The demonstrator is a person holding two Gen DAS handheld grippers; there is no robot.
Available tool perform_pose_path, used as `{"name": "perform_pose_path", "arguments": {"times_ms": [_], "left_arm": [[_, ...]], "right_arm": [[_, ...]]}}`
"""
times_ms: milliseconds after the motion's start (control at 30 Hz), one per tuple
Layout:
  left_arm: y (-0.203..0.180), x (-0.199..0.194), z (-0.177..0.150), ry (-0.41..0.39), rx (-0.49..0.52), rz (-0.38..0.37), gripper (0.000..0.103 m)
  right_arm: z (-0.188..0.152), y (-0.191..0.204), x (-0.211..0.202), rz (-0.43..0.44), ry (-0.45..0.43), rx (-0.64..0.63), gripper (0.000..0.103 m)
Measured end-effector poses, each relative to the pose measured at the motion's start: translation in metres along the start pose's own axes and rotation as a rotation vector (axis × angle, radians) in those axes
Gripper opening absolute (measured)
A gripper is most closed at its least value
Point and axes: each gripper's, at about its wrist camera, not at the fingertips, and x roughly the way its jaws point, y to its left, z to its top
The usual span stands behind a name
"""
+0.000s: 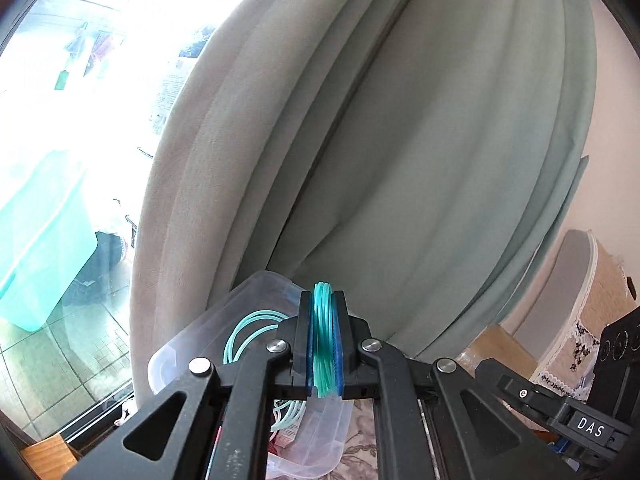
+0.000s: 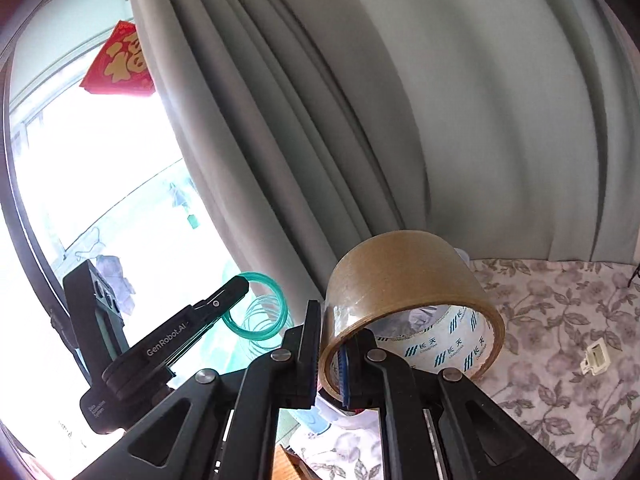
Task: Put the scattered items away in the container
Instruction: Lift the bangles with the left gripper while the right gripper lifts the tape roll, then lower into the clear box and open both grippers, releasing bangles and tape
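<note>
Left gripper [image 1: 324, 344] clamped on teal tubing coil [image 1: 323, 340] | right gripper [image 2: 330, 344] pinching tape roll [image 2: 408, 300] wall | risk: loose loops snagging clear container [image 1: 256, 300] rim below fingers, roll pivoting out

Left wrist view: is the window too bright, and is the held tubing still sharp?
Left wrist view: the window is blown out white, yet the green tubing in the left claw stays sharp. Right wrist view: similar glare, tape roll clear.

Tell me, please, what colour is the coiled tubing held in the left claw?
Translucent teal-green coiled tubing, seen best in the left wrist view.
</note>
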Motion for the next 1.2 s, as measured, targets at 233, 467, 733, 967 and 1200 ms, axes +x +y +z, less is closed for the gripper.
{"name": "perform_pose_path", "arguments": {"times_ms": [233,467,733,967,1200], "left_arm": [[0.017,0.010,-0.001,0.005,-0.020,-0.001,0.007],[0.033,0.026,-0.004,0.008,-0.031,-0.017,0.007],[0.051,0.064,-0.019,0.095,-0.043,0.003,0.007],[0.068,0.091,-0.030,0.161,-0.077,0.034,0.007],[0.074,0.108,-0.036,0.199,-0.092,0.038,0.012]], "right_arm": [[-0.009,0.014,0.043,0.015,0.092,-0.050,0.009],[-0.021,0.005,0.081,0.013,0.174,-0.049,0.011],[-0.042,-0.010,0.123,0.008,0.279,-0.035,0.012],[-0.051,-0.012,0.149,0.003,0.328,-0.056,0.015],[-0.045,0.002,0.161,-0.060,0.331,-0.089,0.025]]}}
